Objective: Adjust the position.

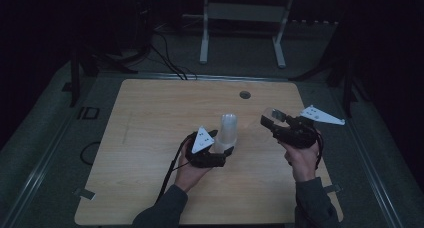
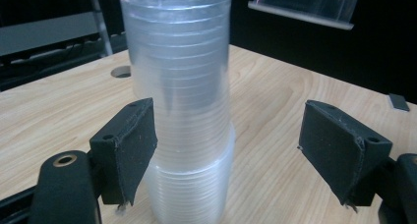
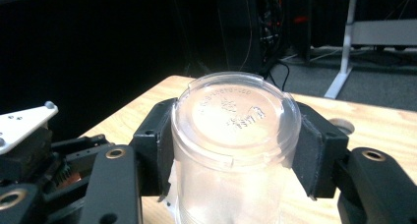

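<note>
We hold one cup (image 3: 235, 135) clamped in right gripper (image 1: 274, 122), right of stack (image 1: 228, 133); left gripper (image 1: 220, 147) open around stack, more cups left

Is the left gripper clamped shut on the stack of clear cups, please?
No: in the left gripper view the left gripper stands open around the stack of clear cups, its right jaw well clear of it.
</note>
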Motion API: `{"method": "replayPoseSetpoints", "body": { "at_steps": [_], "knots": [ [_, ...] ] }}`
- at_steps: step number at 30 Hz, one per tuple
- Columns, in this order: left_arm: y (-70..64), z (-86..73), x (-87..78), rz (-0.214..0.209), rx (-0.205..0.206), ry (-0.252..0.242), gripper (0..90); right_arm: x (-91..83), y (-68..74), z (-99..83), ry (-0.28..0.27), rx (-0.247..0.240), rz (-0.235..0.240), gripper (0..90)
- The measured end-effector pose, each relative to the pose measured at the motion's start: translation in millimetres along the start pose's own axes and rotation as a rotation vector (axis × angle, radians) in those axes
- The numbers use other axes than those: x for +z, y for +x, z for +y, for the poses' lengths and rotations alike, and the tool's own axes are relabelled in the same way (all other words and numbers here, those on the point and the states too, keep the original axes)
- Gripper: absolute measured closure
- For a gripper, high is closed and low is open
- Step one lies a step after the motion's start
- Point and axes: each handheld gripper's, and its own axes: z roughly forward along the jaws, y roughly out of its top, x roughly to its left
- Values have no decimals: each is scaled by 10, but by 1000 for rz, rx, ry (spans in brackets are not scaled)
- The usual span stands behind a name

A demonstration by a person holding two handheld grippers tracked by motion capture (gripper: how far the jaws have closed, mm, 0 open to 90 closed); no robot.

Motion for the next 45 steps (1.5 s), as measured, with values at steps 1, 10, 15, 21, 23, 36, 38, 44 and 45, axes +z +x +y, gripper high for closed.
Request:
{"method": "replayPoseSetpoints", "body": {
  "at_steps": [1, 10, 15, 21, 23, 36, 38, 44, 45],
  "knots": [
    [0, 0, 0, 0, 0, 0, 216, 0, 0, 0, 0, 0, 0, 412],
    [-97, 45, -58, -42, 38, -27, 216, -17, -33, -197, 17, 45, 13, 412],
    [-139, 71, -70, -59, 51, -33, 216, -4, -6, -272, 20, 62, 25, 412],
    [-198, 101, -55, -88, 69, -39, 216, 12, 42, -368, 17, 84, 41, 412],
    [-204, 103, -51, -92, 70, -39, 216, 17, 52, -389, 21, 88, 45, 412],
    [-307, 143, 43, -124, 84, -41, 215, 42, 69, -497, 17, 133, 70, 412],
    [-318, 151, 56, -129, 84, -41, 215, 46, 75, -505, 17, 138, 72, 413],
    [-346, 176, 92, -138, 89, -43, 216, 49, 74, -532, 8, 168, 95, 413],
    [-346, 176, 92, -138, 89, -43, 215, 49, 74, -532, 8, 168, 95, 413]
  ]
}}
